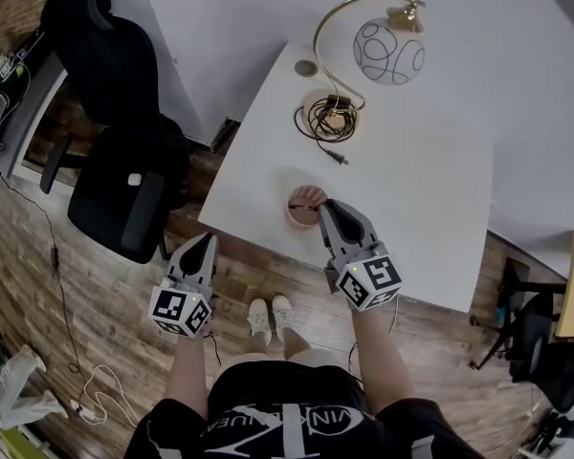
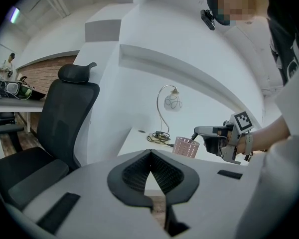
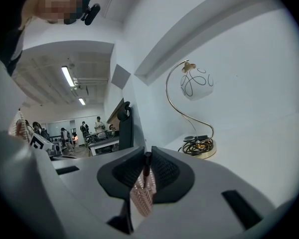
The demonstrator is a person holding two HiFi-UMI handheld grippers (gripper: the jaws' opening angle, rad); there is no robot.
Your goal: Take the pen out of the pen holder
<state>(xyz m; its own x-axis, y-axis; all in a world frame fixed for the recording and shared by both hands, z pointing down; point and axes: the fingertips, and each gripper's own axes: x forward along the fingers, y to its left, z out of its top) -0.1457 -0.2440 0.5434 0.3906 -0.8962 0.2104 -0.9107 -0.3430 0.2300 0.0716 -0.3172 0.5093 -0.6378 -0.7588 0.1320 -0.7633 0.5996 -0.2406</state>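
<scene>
Pink mesh pen holder (image 1: 297, 215) on the white worktop (image 1: 411, 199), right tongs (image 3: 147, 156) clamped on the pen (image 3: 146, 169) standing in it, left tongs (image 2: 150, 154) closed, empty.

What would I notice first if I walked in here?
Probably the right gripper, shut on a dark pen that still stands in the pink pen holder near the front edge of the white table. After that, the lamp with its round patterned shade at the table's far end, and the big black office chair on the wooden floor to the left.
</scene>
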